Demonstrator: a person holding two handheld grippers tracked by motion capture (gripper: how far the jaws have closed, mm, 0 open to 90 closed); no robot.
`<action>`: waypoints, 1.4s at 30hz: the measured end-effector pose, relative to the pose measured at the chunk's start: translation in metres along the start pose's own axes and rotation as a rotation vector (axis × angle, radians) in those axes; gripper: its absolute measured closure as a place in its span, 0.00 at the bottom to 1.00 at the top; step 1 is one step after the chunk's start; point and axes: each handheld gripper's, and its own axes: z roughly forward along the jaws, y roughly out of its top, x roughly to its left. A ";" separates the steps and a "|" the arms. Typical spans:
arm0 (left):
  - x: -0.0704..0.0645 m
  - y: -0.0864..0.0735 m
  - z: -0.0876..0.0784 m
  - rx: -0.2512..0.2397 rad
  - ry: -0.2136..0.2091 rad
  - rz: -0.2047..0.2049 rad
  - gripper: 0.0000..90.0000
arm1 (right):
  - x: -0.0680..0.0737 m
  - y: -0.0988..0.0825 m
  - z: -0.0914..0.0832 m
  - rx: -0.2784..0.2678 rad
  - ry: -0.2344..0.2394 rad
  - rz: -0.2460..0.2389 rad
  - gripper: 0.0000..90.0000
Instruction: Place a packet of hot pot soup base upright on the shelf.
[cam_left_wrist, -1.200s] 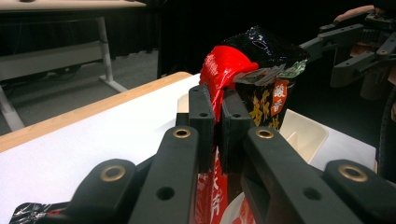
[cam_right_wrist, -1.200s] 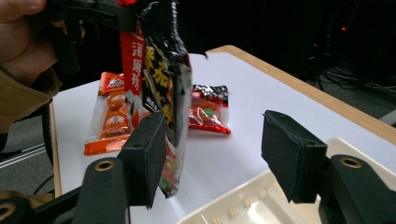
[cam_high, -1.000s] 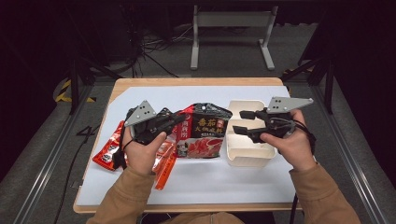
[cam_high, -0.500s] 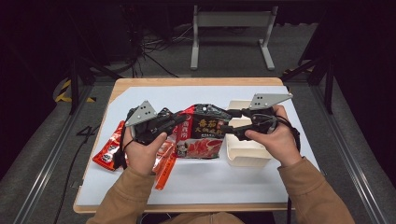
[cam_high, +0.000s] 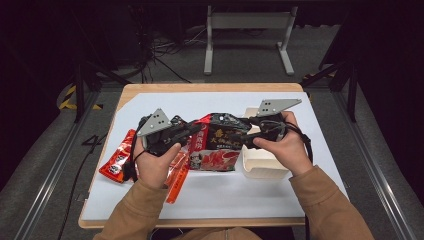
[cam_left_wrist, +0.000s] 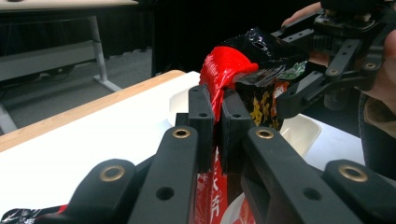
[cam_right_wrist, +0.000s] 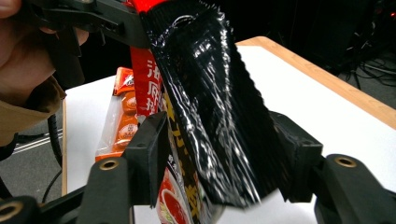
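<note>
A red and black noodle packet (cam_high: 215, 142) is held up off the white table cover. My left gripper (cam_high: 195, 129) is shut on its left edge; in the left gripper view the pads (cam_left_wrist: 201, 116) pinch the red film of the packet (cam_left_wrist: 233, 65). My right gripper (cam_high: 235, 134) sits at the packet's right end. In the right gripper view its jaws stand either side of the packet's black crimped end (cam_right_wrist: 205, 93). They have just been closing on it, and I see no firm pinch. The right gripper (cam_left_wrist: 327, 70) also appears in the left gripper view.
A white rectangular tub (cam_high: 262, 167) sits on the table under my right hand. A red sachet (cam_high: 117, 162) and an orange sachet (cam_high: 177, 177) lie by my left hand. The white cover (cam_high: 225, 195) lies on a wooden table; metal frame legs stand beyond its far edge.
My right gripper has moved left from over the white tub to the packet's right end. The left gripper and the packet have stayed put.
</note>
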 end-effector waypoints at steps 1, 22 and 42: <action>0.000 0.000 0.000 0.000 0.000 0.003 0.95 | 0.000 0.000 0.003 0.009 0.010 0.003 0.51; -0.002 0.002 -0.001 -0.003 -0.011 0.005 0.94 | -0.004 0.002 0.008 0.045 0.088 0.032 0.84; -0.002 0.009 -0.007 0.046 -0.012 -0.037 0.51 | -0.007 0.026 -0.018 -0.013 0.034 -0.032 0.88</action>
